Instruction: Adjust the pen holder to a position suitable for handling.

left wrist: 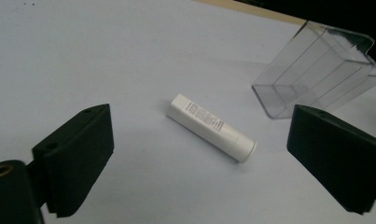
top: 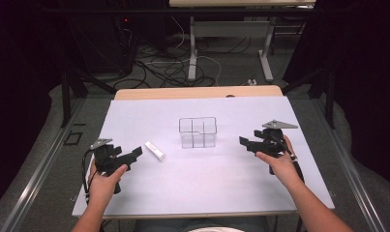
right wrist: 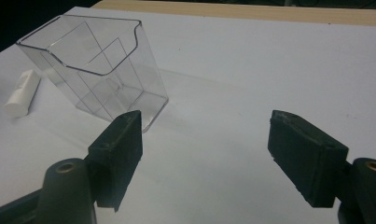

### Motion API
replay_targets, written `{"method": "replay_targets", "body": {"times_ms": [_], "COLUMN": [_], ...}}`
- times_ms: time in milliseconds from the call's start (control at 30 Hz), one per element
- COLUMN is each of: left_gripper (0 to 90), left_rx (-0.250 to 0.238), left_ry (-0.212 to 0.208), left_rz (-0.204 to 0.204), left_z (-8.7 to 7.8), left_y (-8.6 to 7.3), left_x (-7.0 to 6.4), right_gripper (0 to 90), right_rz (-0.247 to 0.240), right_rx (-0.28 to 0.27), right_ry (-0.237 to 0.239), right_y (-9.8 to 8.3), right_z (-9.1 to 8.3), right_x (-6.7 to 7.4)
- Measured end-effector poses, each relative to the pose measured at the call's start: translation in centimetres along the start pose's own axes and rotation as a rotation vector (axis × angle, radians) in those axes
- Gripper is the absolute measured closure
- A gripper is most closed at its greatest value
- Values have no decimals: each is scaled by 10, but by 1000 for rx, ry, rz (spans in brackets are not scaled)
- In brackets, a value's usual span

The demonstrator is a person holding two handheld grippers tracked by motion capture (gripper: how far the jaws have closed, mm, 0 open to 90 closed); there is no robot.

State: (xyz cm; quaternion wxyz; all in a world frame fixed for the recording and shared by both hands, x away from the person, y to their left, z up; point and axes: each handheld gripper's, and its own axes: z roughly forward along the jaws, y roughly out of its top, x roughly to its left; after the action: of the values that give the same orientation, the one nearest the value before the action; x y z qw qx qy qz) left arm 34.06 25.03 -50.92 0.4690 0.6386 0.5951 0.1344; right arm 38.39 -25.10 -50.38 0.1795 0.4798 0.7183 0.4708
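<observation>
Both the left gripper [top: 137,152] and right gripper [top: 243,141] gape wide, holding nothing, above the table [top: 134,193]. A white tube [top: 155,150] lies beside a clear bin [top: 198,132] mid-table.

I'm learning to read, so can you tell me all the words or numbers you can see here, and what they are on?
White tube: small dark print runs along its side in the left gripper view, too small and blurred to read.
Clear plastic box: no words or numbers on it.
Left gripper and right gripper: no lettering on the black jaws.
So there is nothing I can actually read out for you.
</observation>
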Motion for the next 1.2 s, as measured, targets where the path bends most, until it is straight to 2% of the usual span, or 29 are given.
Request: {"method": "replay_targets", "body": {"times_ms": [67,167,233,300,333,433,633,667,700,767,967,1100,1200], "left_gripper": [168,185,197,212,217,278,307,319,324,342,361,374,375], "left_rx": [-4,-4,-4,-4,11,4,64,74,90,101,129,155,185], "left_ry": [-18,-23,-31,-23,-25,-35,-9,-7,-5,-11,-1,12,18], "left_rz": [-52,-89,-102,-119,-116,-146,-209,-197,-210,-241,-290,-338,-348], "left_z": [1,2,4,5,5,9,18,19,20,23,28,32,35], "left_y": [2,4,6,7,9,11,13,13,13,13,15,15,15], "left_x": [-1,-4,-7,-11,-11,-15,-21,-21,-22,-22,-21,-21,-21], "right_gripper": [261,261,261,261,261,261,261,261,261,261,261,261,261], "right_rz": [10,2,4,7,7,14,20,26,27,22,25,31,26], "right_rx": [-3,-6,-9,-14,-15,-12,-6,-3,-3,-5,-7,-2,0], "right_ry": [4,-1,-3,-3,-3,-4,-2,-1,-1,-2,-4,-3,-2], "right_y": [0,-1,-1,-1,-1,-1,-2,-3,-3,-3,-3,-4,-4], "right_z": [0,0,0,-1,-1,0,2,2,2,3,2,3,3], "right_x": [1,0,0,0,-1,-2,-3,-3,-3,-4,-5,-4,-5]}}
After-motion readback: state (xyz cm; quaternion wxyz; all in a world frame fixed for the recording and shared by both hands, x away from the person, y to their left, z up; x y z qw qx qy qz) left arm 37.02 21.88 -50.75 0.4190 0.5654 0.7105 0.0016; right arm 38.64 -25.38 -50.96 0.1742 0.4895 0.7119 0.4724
